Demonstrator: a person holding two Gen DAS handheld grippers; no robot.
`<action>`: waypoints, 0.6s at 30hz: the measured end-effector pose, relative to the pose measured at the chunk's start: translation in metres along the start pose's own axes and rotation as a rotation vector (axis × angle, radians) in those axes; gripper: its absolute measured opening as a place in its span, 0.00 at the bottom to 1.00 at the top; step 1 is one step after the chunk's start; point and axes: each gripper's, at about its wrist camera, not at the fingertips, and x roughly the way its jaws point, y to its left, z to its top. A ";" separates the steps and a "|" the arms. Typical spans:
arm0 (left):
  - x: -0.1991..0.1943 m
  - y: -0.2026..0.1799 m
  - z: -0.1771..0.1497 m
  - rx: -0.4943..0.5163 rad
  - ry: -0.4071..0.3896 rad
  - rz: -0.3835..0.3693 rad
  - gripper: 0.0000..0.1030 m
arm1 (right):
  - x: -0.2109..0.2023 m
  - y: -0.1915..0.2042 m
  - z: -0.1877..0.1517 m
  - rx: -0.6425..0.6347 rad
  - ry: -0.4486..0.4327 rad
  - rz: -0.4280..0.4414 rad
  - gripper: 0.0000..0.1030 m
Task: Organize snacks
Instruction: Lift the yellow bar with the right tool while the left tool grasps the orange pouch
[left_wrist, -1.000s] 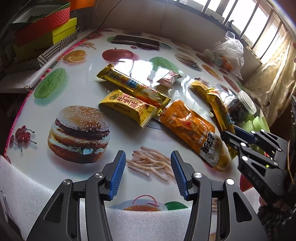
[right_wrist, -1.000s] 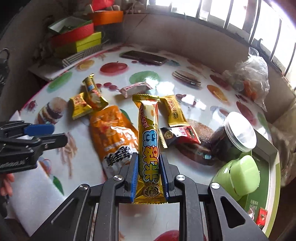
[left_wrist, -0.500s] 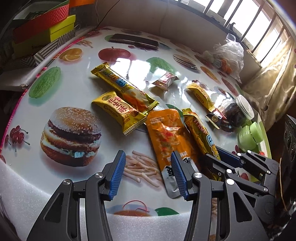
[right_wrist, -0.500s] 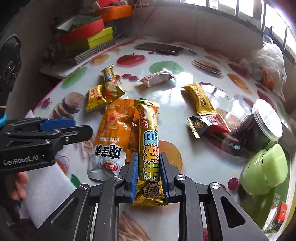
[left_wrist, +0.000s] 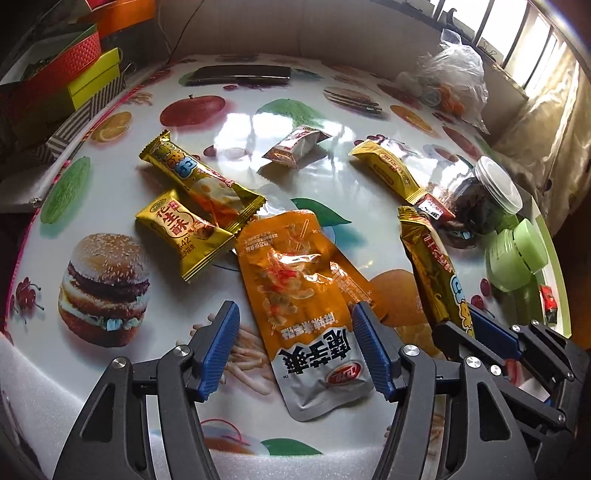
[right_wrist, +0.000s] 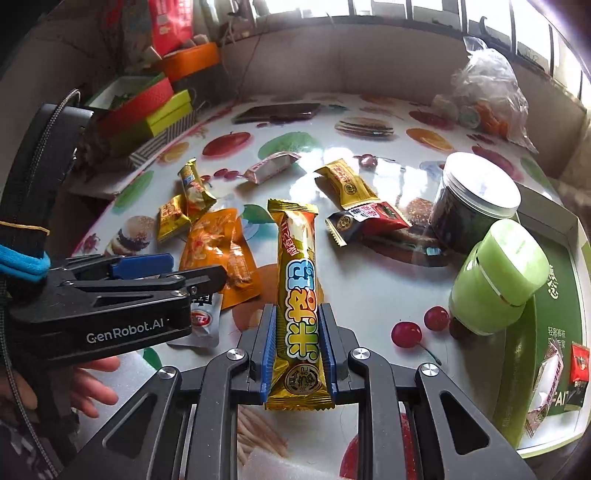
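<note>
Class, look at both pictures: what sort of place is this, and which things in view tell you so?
Probably a room in a home: a table under a glossy food-print cover by a barred window, strewn with snack packets, with stacked boxes beside it.

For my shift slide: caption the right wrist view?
Right tongs clamp a gold snack bar above the food-print table, left tongs alongside.

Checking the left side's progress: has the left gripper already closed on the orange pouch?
No: the left gripper is opening, astride the orange pouch without pressing it.
</note>
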 end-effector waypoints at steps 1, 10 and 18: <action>0.000 -0.002 0.000 0.004 -0.003 0.011 0.62 | -0.001 -0.001 -0.001 0.003 -0.002 -0.001 0.20; 0.004 -0.011 -0.002 0.024 -0.009 0.084 0.62 | -0.002 -0.013 -0.005 0.041 -0.006 0.015 0.20; 0.002 -0.012 -0.004 0.039 -0.040 0.079 0.44 | -0.002 -0.016 -0.007 0.055 -0.004 0.020 0.20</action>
